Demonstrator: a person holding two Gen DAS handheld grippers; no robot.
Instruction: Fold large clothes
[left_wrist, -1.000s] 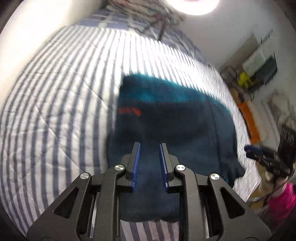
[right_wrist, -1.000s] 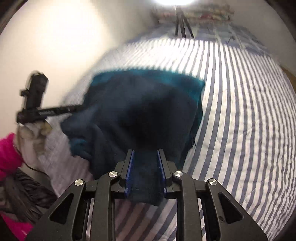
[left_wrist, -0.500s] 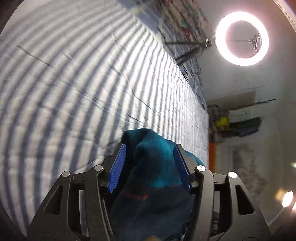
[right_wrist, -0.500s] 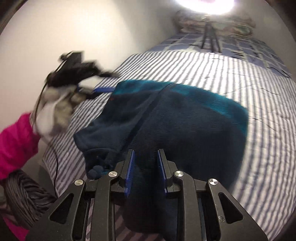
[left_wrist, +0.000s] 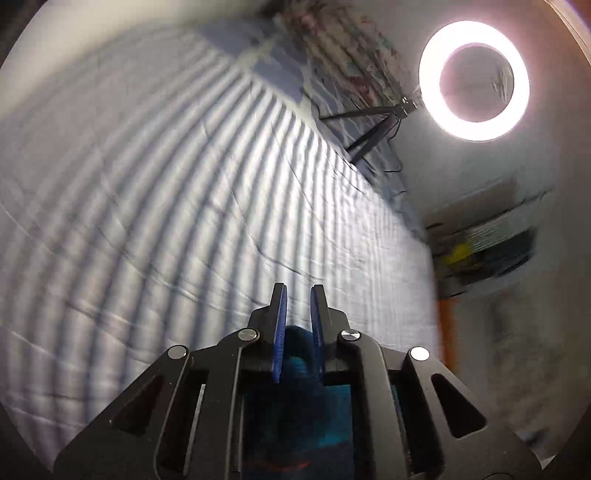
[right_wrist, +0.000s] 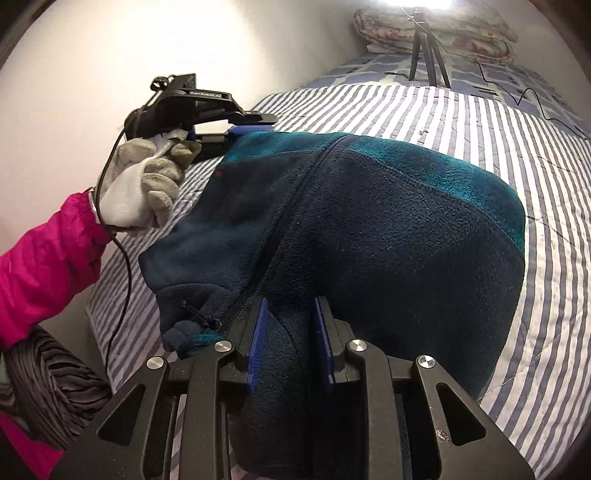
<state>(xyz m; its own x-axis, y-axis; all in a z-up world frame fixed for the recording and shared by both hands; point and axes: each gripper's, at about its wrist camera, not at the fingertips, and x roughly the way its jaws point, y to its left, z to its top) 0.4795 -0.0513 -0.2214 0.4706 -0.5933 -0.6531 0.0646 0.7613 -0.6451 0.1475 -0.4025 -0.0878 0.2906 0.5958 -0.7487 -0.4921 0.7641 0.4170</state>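
Far left, a gloved hand (right_wrist: 144, 184) in a pink sleeve (right_wrist: 44, 258) holds the left gripper (right_wrist: 255, 123) at the fleece jacket's (right_wrist: 369, 229) far left corner; its jaws are closing, and the left wrist view shows teal fleece low between the blue fingers (left_wrist: 280, 332), near their base, tips bare. Whether the pads bite yet, cannot tell. Jacket lies on the striped bedspread (right_wrist: 535, 295), zipper up, dark navy with a teal band at the far edge, hood and drawcord bunched near left. Right gripper (right_wrist: 290, 339) clamps a thick roll of the near hem, jaws narrow, fabric filling the gap. Tripod (right_wrist: 426, 55) and a folded quilt (right_wrist: 461, 29) sit at the bed's head. Progress: early to middle by my read. Body looks doubled and humped, edges uneven; flattening and further folds remain.
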